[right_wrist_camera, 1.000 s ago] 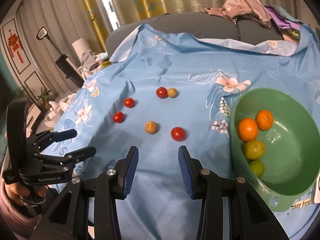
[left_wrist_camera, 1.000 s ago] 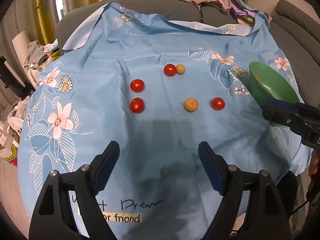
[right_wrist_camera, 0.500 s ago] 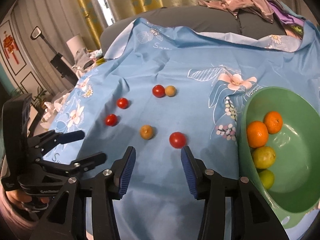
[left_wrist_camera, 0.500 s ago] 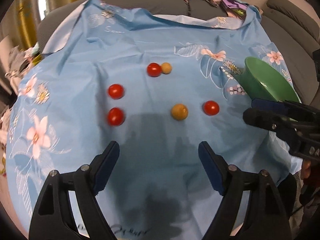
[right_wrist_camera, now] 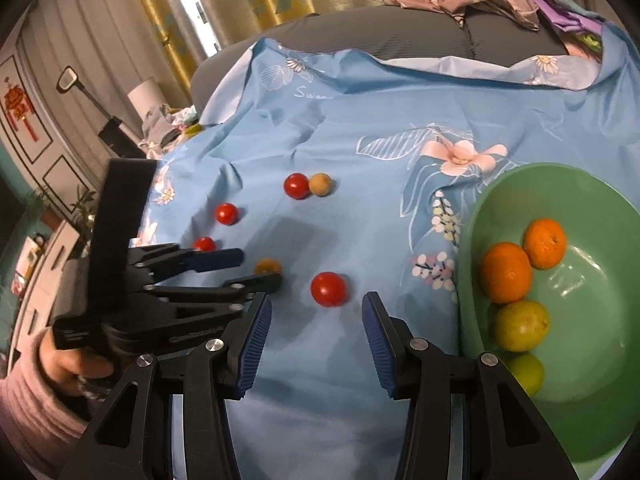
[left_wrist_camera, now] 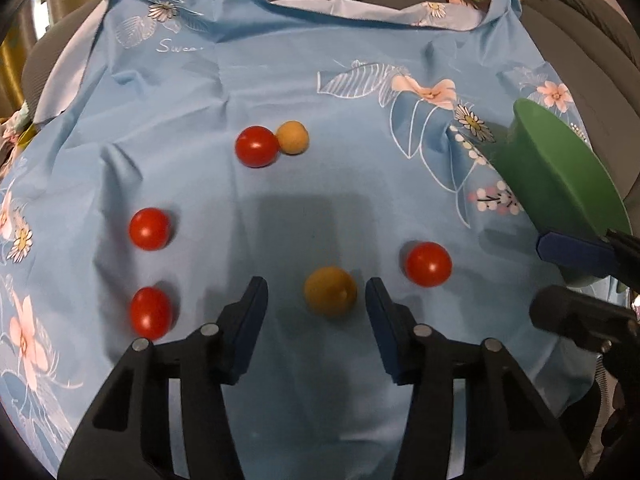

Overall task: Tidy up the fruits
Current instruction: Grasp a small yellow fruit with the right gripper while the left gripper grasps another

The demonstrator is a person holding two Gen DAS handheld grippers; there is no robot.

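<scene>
Left gripper [left_wrist_camera: 316, 300] straddles the tan fruit [left_wrist_camera: 330, 297] on the blue cloth [left_wrist_camera: 320, 80], jaws closing but not yet touching — lining up a pick; right gripper [right_wrist_camera: 316, 320] hangs part-open, empty, near a red tomato [right_wrist_camera: 328, 289]; green bowl [right_wrist_camera: 600, 420] waits beside.

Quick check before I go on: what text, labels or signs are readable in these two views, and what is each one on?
"Swee", cut off by a fold: white script on the blue floral cloth, also in the right wrist view.
Pale lettering on the left gripper body: too blurred to read.
Red wall ornament: no legible characters.
Nothing else readable.
</scene>
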